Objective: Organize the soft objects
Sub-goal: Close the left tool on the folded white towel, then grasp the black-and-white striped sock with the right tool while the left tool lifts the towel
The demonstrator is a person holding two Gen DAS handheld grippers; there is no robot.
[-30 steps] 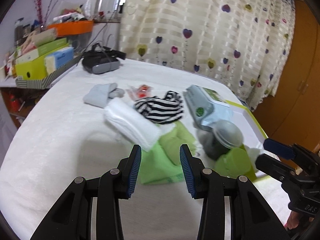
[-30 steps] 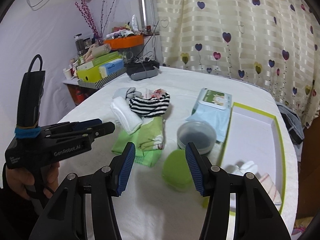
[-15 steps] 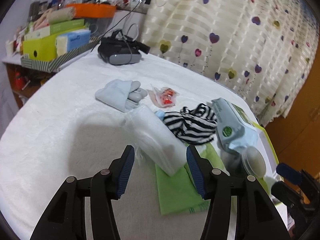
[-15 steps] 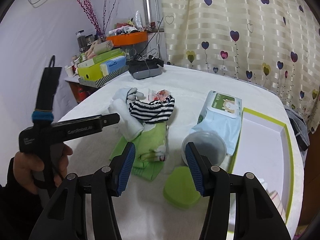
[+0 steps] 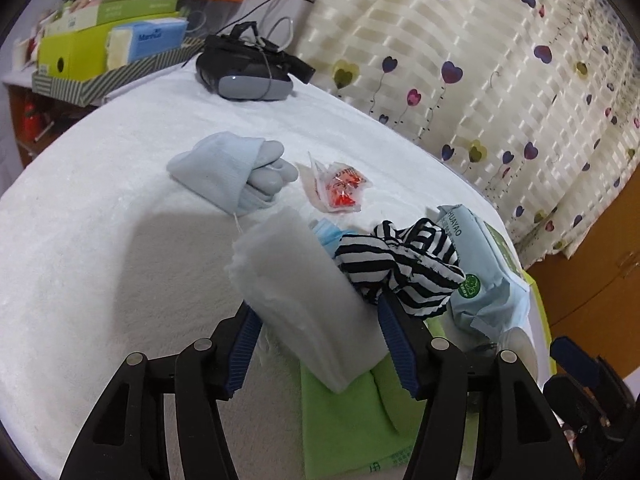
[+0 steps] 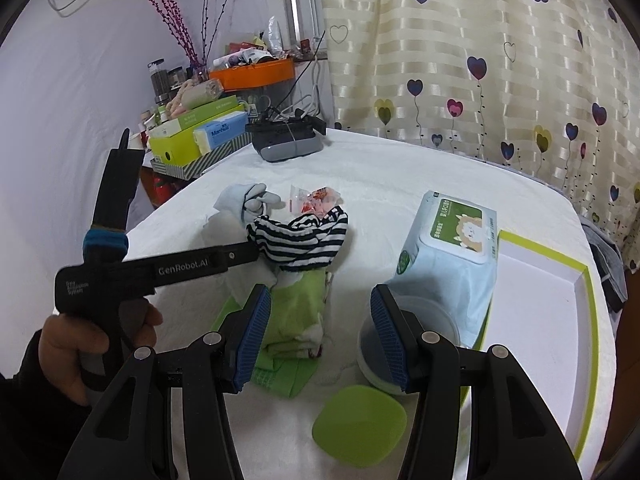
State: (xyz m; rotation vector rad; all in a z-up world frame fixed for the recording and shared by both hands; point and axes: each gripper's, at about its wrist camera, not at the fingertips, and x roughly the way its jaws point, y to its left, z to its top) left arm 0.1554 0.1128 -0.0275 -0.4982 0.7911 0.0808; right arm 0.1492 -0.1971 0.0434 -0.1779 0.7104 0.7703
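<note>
Sorting is looking barely started. Most soft items are still sitting in a heap at frame centre in both views: white folded cloth [image 5: 304, 300], striped garment [image 5: 400, 264] leaning on its right side, green towel [image 5: 344, 412] lying underneath at the lower centre. Grey-blue socks [image 5: 228, 172] are lying apart, upper left of the heap in the left wrist view. The lime-rimmed tray [image 6: 588, 320] at the right edge of the right wrist view is looking mostly bare, so nearly everything is left to move, I'd judge.

Left gripper [image 5: 320, 344] is standing wide open, jaws straddling the near end of the white cloth, pads not pressing on it as far as I can tell; this is probably the next pick. Right gripper [image 6: 316, 336] is also hanging open with nothing held, hovering over the green towel, with the dark lidded tub [image 6: 432, 320] behind its right pad.

Clutter around: wet wipes pack [image 6: 452, 256] sitting between the heap and the tray, green round lid [image 6: 360, 428] at lower centre, red snack packet [image 5: 340, 188] above the heap, headset [image 5: 244, 72] at the upper left. The striped garment is overlapping the cloth and may drag along; the wipes and tub are blocking a straight path to the tray.
</note>
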